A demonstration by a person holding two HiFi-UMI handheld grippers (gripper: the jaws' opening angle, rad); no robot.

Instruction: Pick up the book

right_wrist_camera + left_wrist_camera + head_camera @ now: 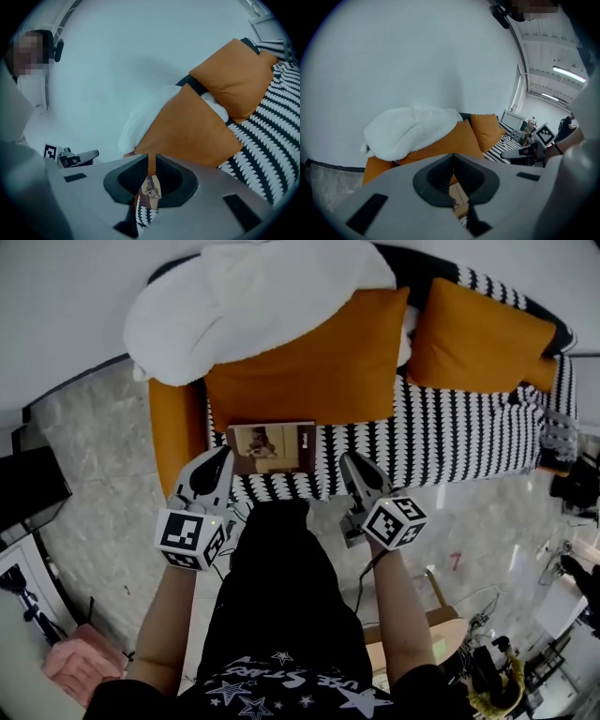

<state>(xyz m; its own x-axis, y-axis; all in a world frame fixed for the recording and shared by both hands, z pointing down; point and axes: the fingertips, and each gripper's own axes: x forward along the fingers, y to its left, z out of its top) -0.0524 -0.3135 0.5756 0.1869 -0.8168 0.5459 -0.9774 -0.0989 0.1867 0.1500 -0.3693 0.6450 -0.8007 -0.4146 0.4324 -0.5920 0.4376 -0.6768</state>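
The book (270, 447), with a tan photo cover, lies flat on the black-and-white patterned sofa seat (450, 442) near its front edge. My left gripper (223, 457) hovers just left of the book's lower left corner, jaws together and empty. My right gripper (349, 462) hovers just right of the book, above the seat's front edge, also shut and empty. In the right gripper view a sliver of the book (151, 191) shows through the thin slit between the jaws. In the left gripper view a strip of the book (460, 194) shows the same way.
Two orange cushions (309, 357) (478, 334) lean on the sofa back, with a white blanket (253, 296) heaped on the left one. The orange sofa arm (176, 432) stands left of the book. A black cabinet (28, 486) is at far left, cables and gear (497, 662) at lower right.
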